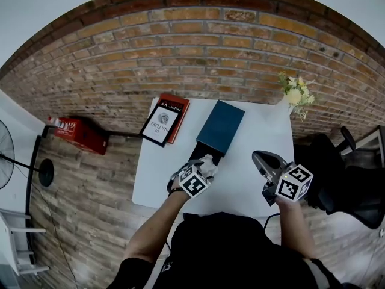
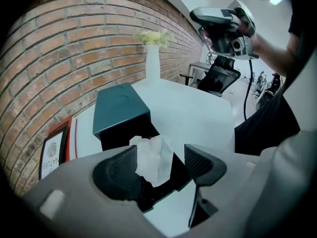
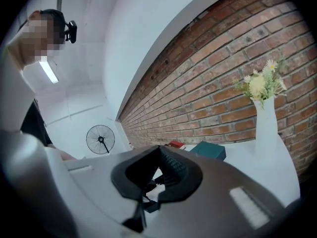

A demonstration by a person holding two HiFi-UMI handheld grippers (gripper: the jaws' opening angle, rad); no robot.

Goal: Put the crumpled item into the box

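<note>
A crumpled white paper [image 2: 152, 157] [image 1: 208, 162] lies in the black open part [image 2: 174, 176] of a box that sticks out from under its teal cover [image 2: 119, 108] [image 1: 221, 127]. My left gripper [image 2: 161, 152] [image 1: 203, 167] hovers right over it with its jaws wide apart. The paper shows between the pads, and they do not press on it. My right gripper [image 1: 260, 158] [image 3: 161, 155] [image 2: 208, 19] is held up off the table to the right, away from the box. Its jaws are shut with nothing between them.
Two books [image 1: 165, 120] lie at the white table's [image 1: 258, 131] back left. A white vase with flowers [image 1: 295, 95] [image 2: 152, 58] [image 3: 267, 123] stands at the back right corner. An office chair [image 1: 352, 161] is right of the table. A fan [image 3: 100, 139] and a red object [image 1: 78, 134] are on the floor at the left.
</note>
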